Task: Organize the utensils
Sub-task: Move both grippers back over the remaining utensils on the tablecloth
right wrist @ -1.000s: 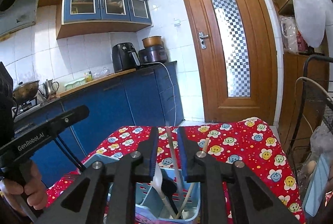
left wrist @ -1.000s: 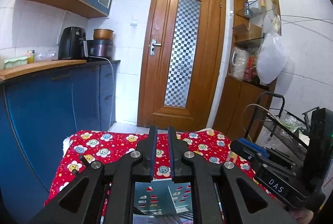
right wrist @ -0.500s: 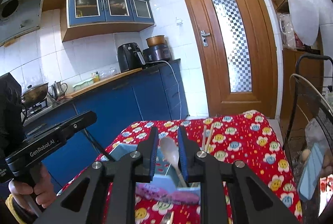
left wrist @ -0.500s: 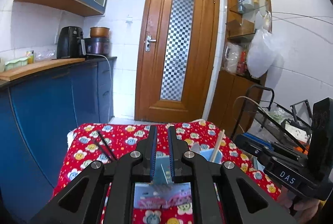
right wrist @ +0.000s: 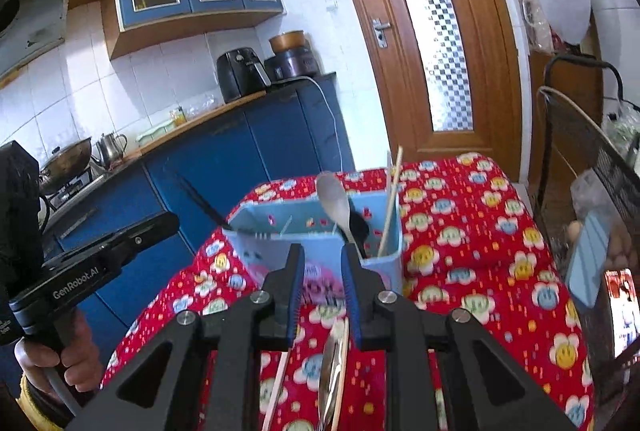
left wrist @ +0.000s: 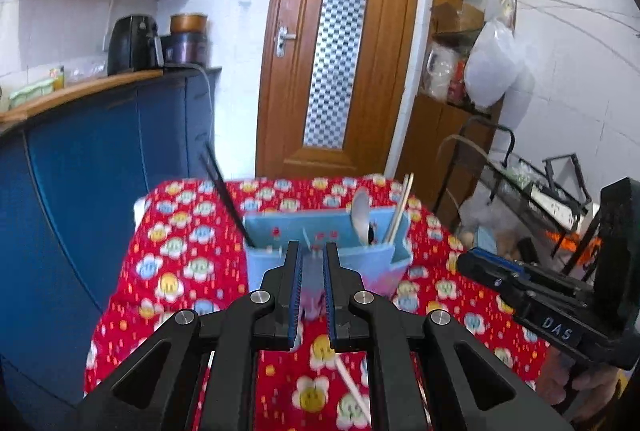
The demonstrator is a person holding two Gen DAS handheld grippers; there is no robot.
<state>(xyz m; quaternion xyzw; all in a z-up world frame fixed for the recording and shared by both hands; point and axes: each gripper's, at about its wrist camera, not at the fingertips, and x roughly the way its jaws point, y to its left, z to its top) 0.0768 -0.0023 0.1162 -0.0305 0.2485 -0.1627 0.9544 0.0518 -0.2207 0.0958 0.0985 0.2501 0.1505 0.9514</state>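
A light blue utensil holder (left wrist: 380, 263) (right wrist: 380, 267) stands upright on the red flower-print tablecloth (left wrist: 180, 271). In it lean a spoon (left wrist: 360, 215) (right wrist: 332, 199), pale wooden chopsticks (left wrist: 400, 211) (right wrist: 392, 207) and black chopsticks (left wrist: 226, 199) (right wrist: 204, 207). My left gripper (left wrist: 312, 247) hangs just short of the holder, its jaws almost together and empty. My right gripper (right wrist: 322, 255) is also in front of the holder, a narrow gap between its jaws, nothing in it. Below it a metal spoon (right wrist: 330, 371) and a wooden stick (right wrist: 276, 383) lie on the cloth.
Blue kitchen cabinets (left wrist: 100, 171) run along the table's left side. A wooden door (left wrist: 340, 51) is beyond the far edge. A black wire rack (right wrist: 580, 171) stands close on the right. A hand (right wrist: 52, 351) holds the left gripper's handle.
Both grippers have drawn back from the holder. It was under the fingers before and now stands whole ahead of them. The jaw gaps look the same.
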